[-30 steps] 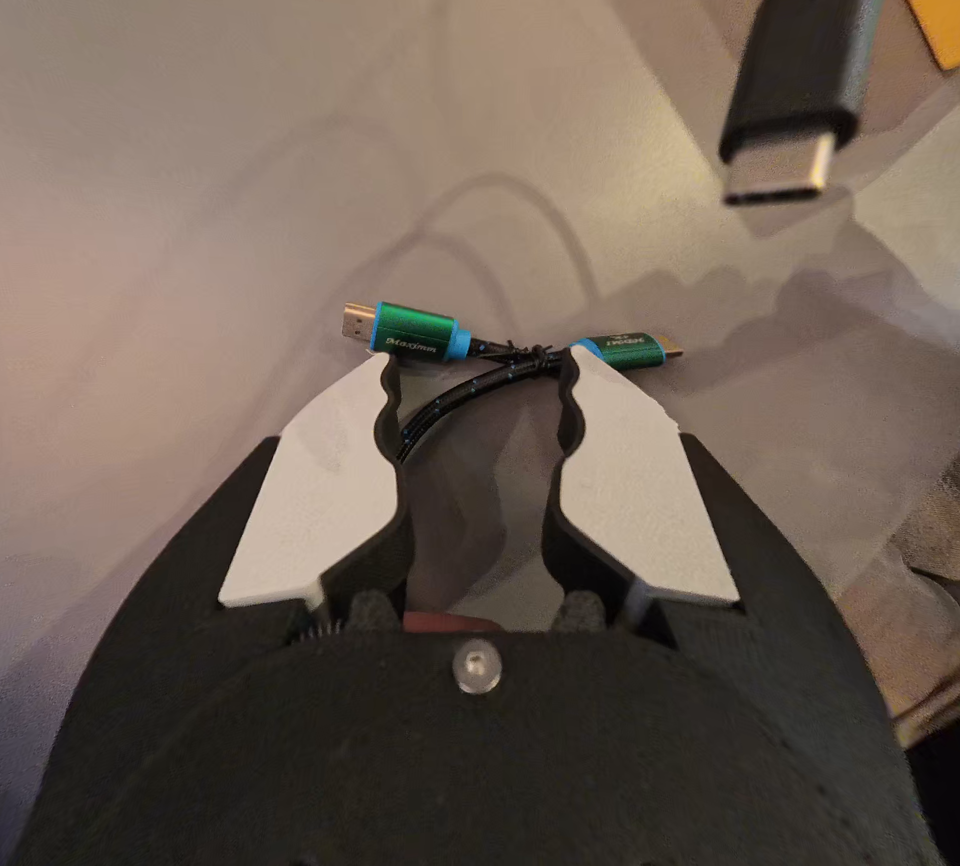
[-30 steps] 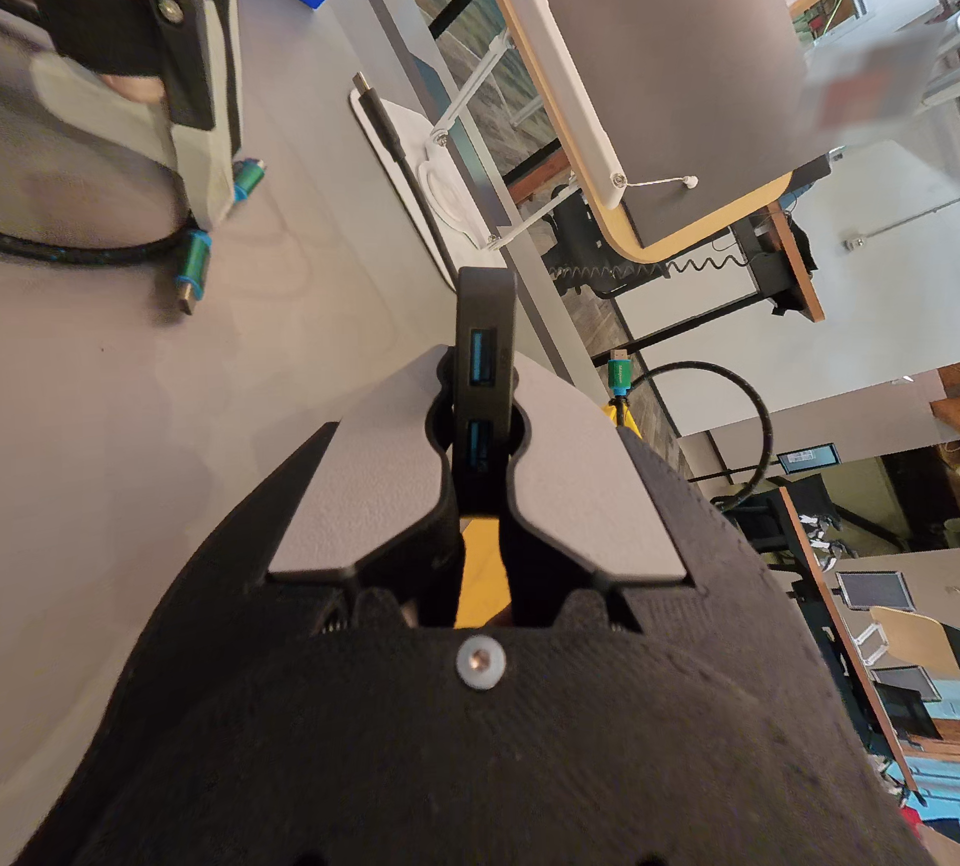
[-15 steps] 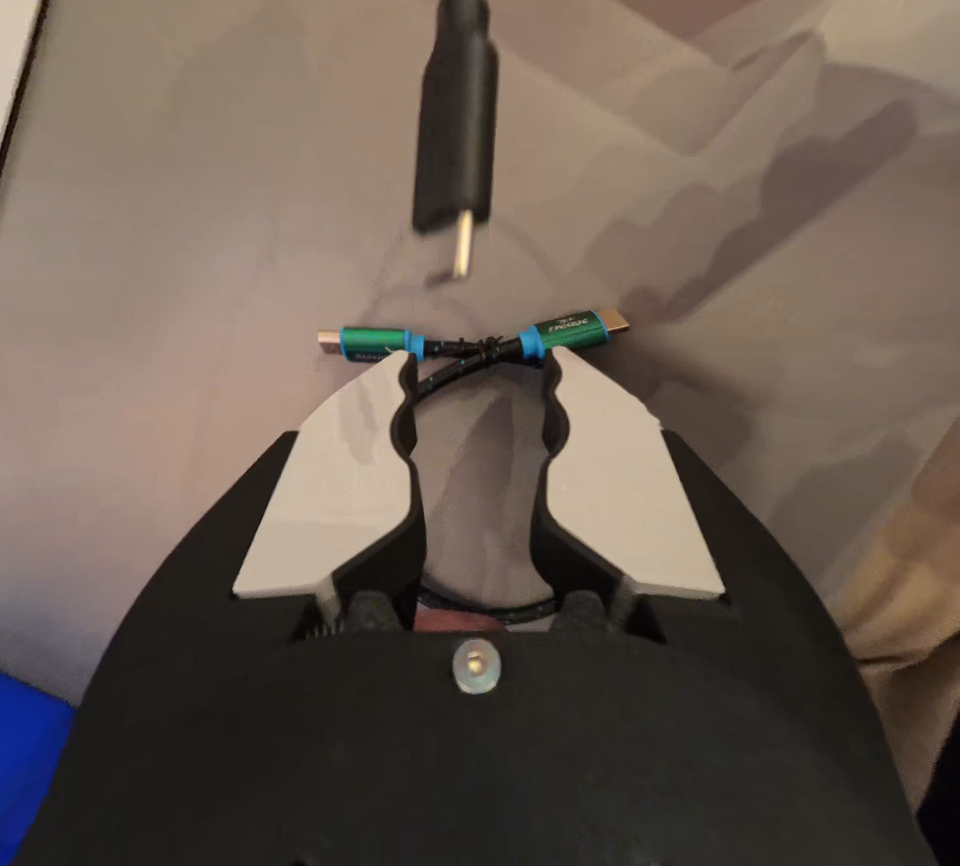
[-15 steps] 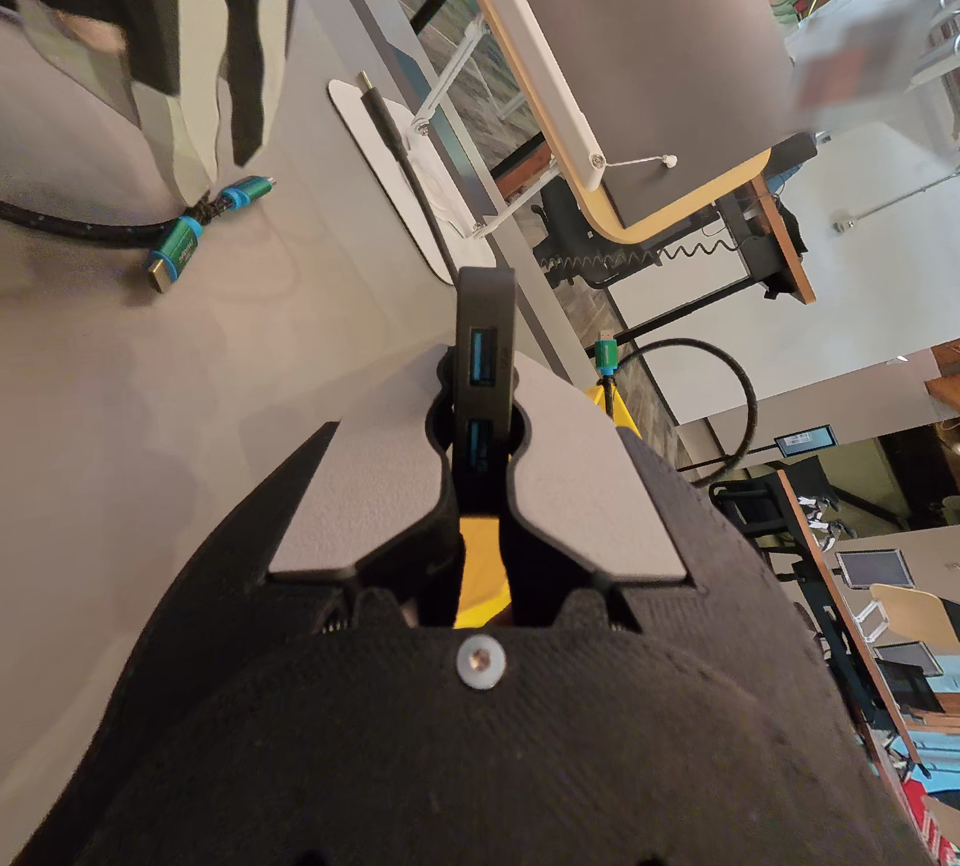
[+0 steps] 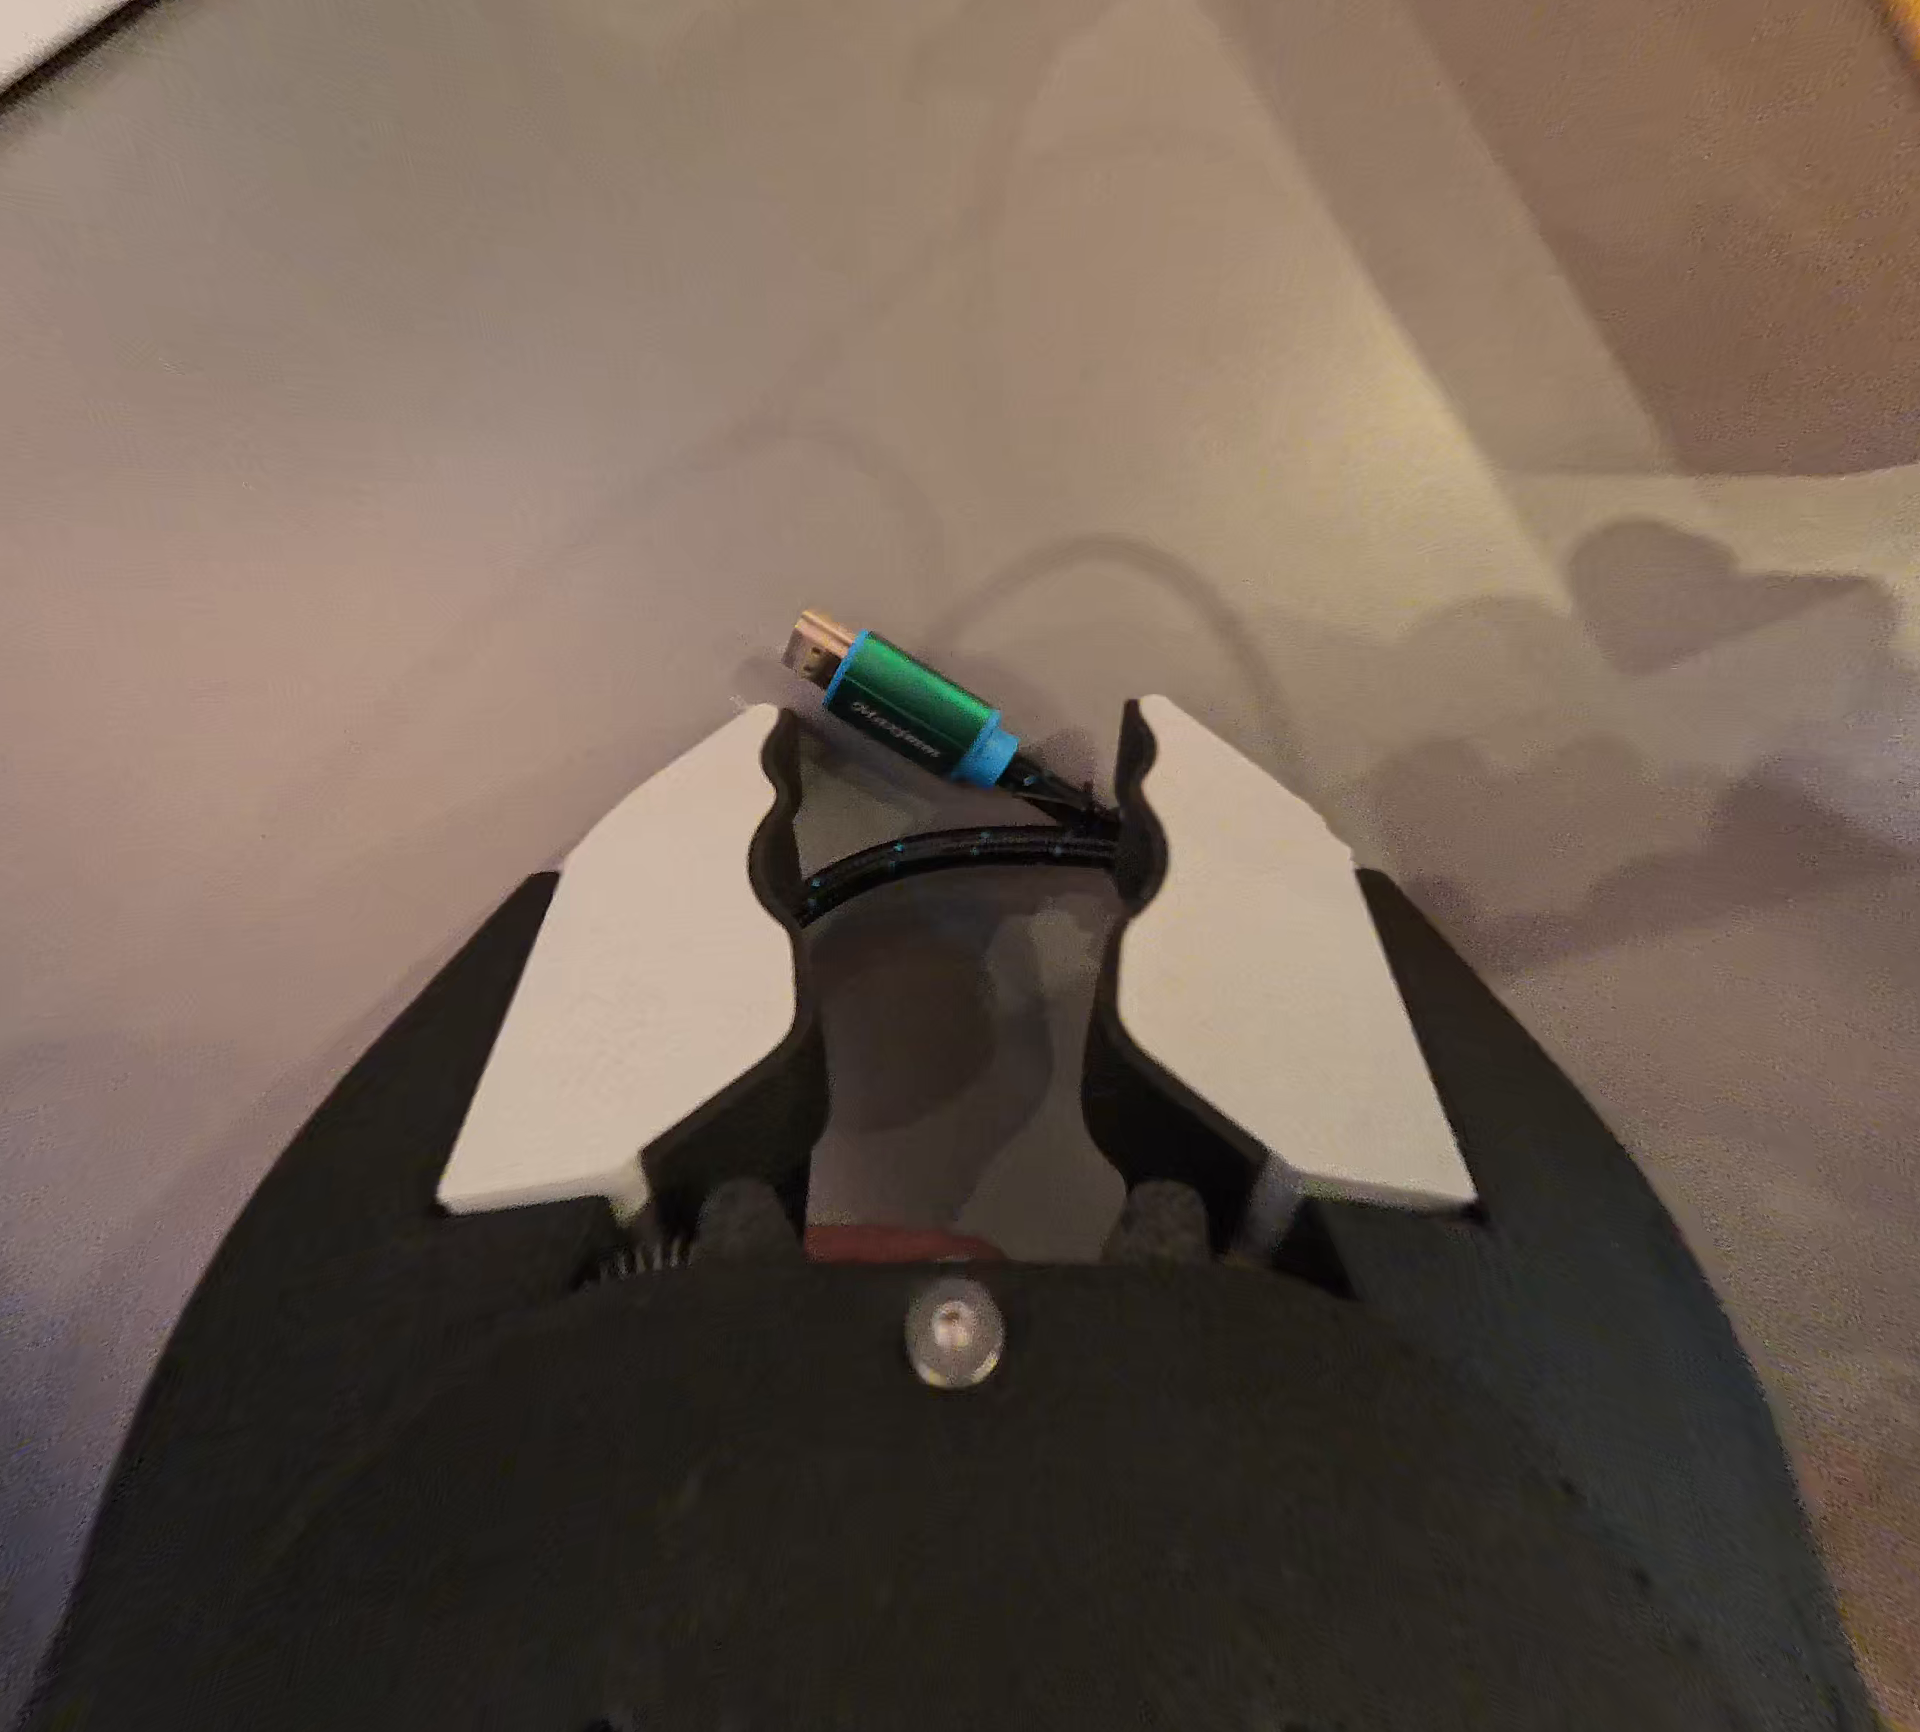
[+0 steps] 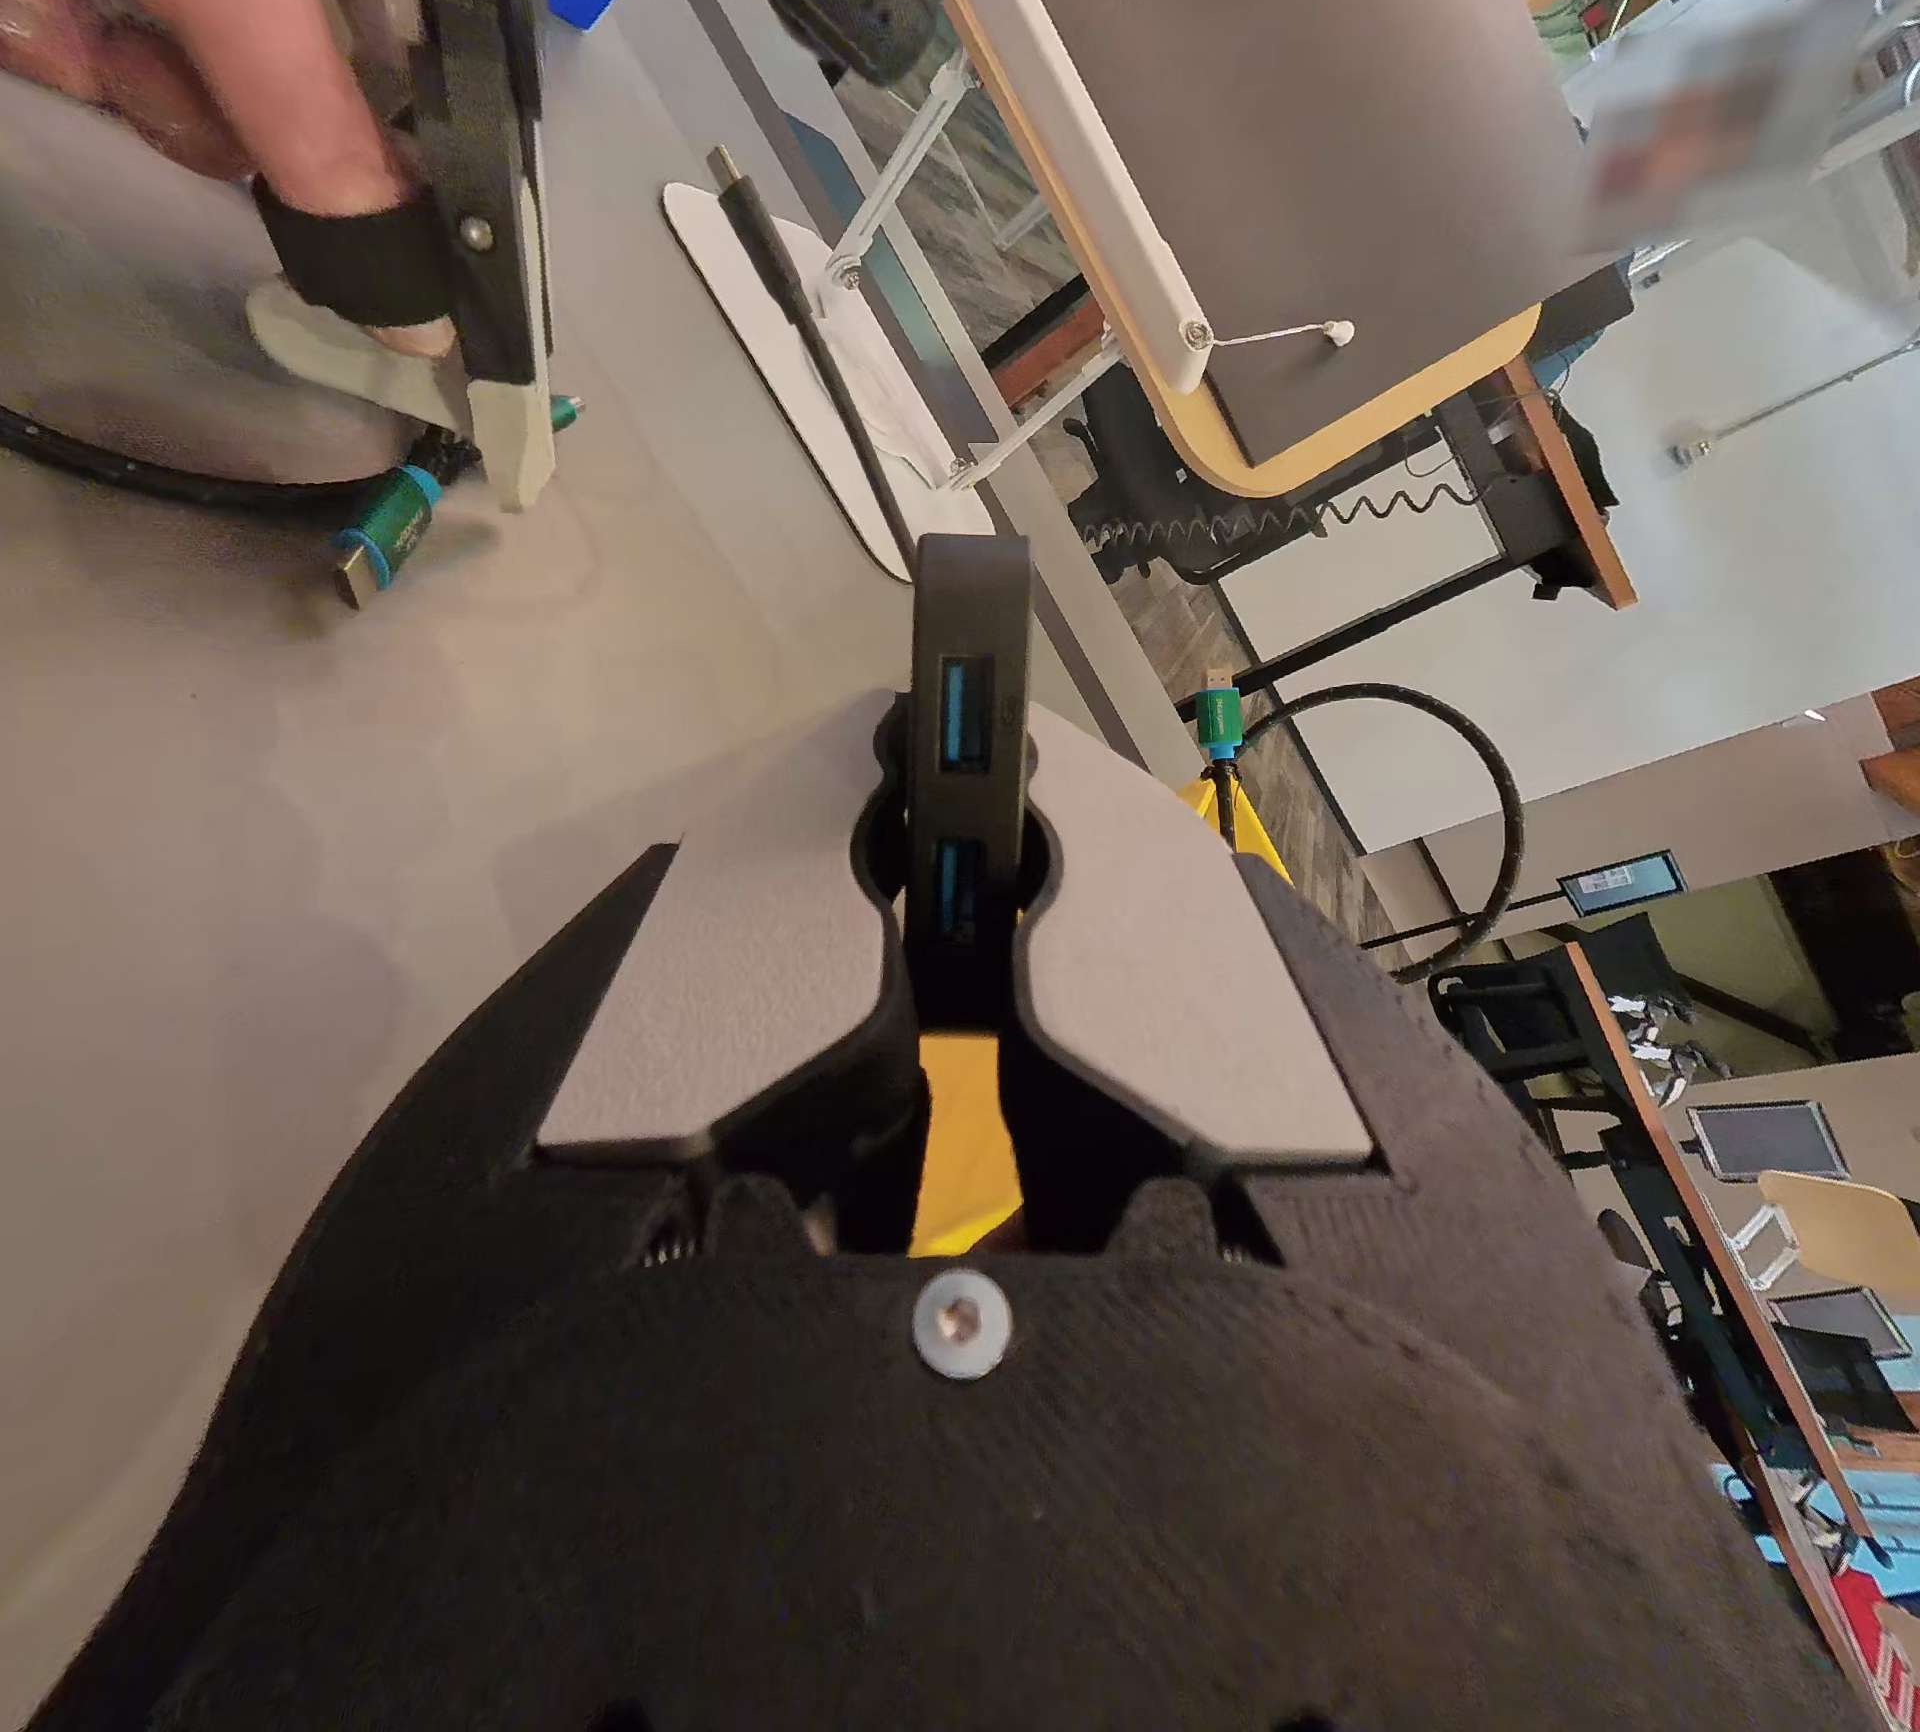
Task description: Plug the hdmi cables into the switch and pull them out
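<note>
1. While my left claw [image 5: 954, 752] stands wide open over the grey table [image 5: 520, 435], holding nothing, the green plug [image 5: 904, 711] lies on the table at its tips, metal end pointing away to the left, and the braided cable [image 5: 956, 851] crosses the gap between my fingers.
2. My right claw [image 6: 961, 809] is clamped on the black switch [image 6: 968, 643], held edge-on above the table with its blue ports facing the camera; I cannot tell from here which port takes this plug.
3. In the right wrist view the left claw [image 6: 509, 435] sits well to the side of the switch, with the plug [image 6: 390, 529] beside its tip. A second green plug [image 6: 1216, 716] hangs beyond the table edge.
4. To do the pickup well, I judge I should shift forward so both fingers bracket the green shell, not the cable.
5. I would close on the shell's flat sides, leaving the metal tip free.
6. A grip on the cable would let the plug swivel, so I should square the fingers to the shell first.
7. I should keep the switch steady until the plug is lifted and aligned.
</note>
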Demonstrator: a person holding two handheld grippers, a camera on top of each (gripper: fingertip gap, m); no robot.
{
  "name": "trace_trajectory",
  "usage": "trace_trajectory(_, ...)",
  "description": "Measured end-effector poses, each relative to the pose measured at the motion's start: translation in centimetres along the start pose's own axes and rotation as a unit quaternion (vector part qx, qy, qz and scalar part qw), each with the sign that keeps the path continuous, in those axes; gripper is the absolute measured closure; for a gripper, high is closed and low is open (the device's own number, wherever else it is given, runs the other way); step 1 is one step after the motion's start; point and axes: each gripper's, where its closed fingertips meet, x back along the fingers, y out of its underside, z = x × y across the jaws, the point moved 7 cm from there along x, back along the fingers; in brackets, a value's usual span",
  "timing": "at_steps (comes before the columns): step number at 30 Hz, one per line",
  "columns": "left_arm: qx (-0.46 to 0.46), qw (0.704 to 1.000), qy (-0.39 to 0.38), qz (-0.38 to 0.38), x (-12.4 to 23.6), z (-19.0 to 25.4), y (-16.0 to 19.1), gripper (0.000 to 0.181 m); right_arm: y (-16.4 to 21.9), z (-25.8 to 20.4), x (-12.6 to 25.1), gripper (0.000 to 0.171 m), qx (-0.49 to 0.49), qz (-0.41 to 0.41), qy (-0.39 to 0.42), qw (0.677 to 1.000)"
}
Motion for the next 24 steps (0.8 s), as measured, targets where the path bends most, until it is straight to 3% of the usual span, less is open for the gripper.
trace_trajectory(2, -0.040, 0.998, -0.043, -0.011, -0.3, -0.1, -0.1, 0.138, 0.0, -0.1, 0.0, 0.157, -0.001, 0.001, -0.001, 1.000)
trace_trajectory(6, -0.101, 0.994, -0.041, -0.022, -0.6, 0.8, -0.7, 0.146, -0.2, 0.0, -0.2, 0.157, -0.003, 0.003, 0.000, 1.000)
trace_trajectory(11, -0.234, 0.970, -0.031, -0.053, -0.3, 1.7, -0.8, 0.146, 0.2, 0.3, 0.0, 0.157, -0.010, -0.005, 0.004, 1.000)
trace_trajectory(13, -0.349, 0.936, 0.002, -0.047, 0.1, 2.8, -0.1, 0.148, 0.4, 0.4, 0.1, 0.157, -0.011, -0.008, 0.005, 1.000)
trace_trajectory(16, -0.454, 0.888, 0.030, -0.063, 1.0, 3.8, 1.2, 0.147, 0.7, 0.3, 0.1, 0.157, -0.012, -0.012, 0.002, 1.000)
trace_trajectory(18, -0.455, 0.887, 0.009, -0.075, 1.5, 3.6, 1.5, 0.148, 0.8, 0.2, 0.1, 0.157, -0.012, -0.014, 0.001, 1.000)
trace_trajectory(21, -0.390, 0.915, -0.006, -0.102, 1.7, 3.7, 2.0, 0.132, 0.8, 0.0, 0.0, 0.158, -0.014, -0.013, -0.001, 1.000)
trace_trajectory(24, -0.307, 0.946, -0.040, -0.093, 1.7, 3.8, 2.2, 0.143, 0.7, -0.1, -0.2, 0.158, -0.014, -0.013, -0.001, 1.000)
